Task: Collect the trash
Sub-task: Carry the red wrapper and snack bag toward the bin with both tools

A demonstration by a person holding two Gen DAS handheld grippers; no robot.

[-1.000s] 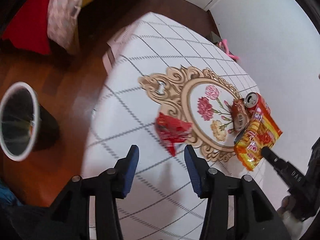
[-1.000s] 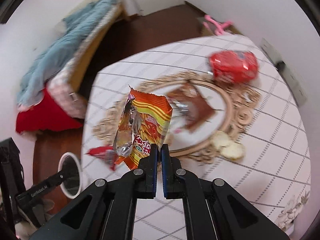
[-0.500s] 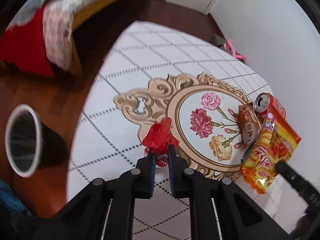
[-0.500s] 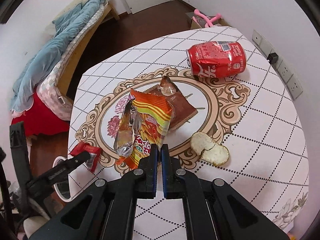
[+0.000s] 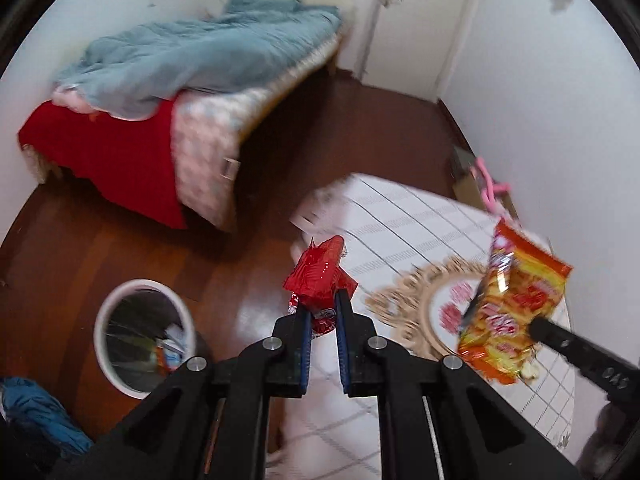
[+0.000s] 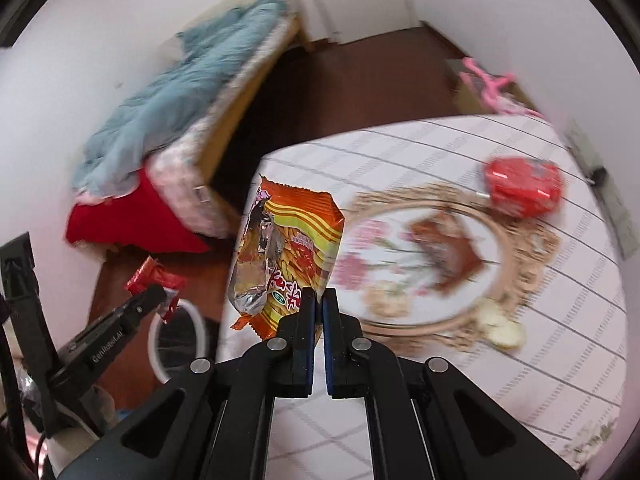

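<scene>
My left gripper (image 5: pixel 321 312) is shut on a crumpled red wrapper (image 5: pixel 320 276) and holds it in the air past the table's left edge, to the right of the white-rimmed trash bin (image 5: pixel 144 336) on the floor. My right gripper (image 6: pixel 319 300) is shut on an orange snack bag (image 6: pixel 286 252), lifted above the table's left part. The bag also shows in the left wrist view (image 5: pixel 512 312). The red wrapper (image 6: pixel 154 278) and the bin (image 6: pixel 176 340) show at left in the right wrist view.
On the white checked table (image 6: pixel 500 400) lie a red soda can (image 6: pixel 520 188) on its side, a brown wrapper (image 6: pixel 444 256) and pale crumbs (image 6: pixel 500 320). A bed (image 5: pixel 192 92) with a blue blanket stands behind. A pink object (image 5: pixel 488 184) is beside the wall.
My left gripper shut on the red wrapper, lifted it off the table and carried it left toward the bin. My right gripper holds the orange bag and has shifted left.
</scene>
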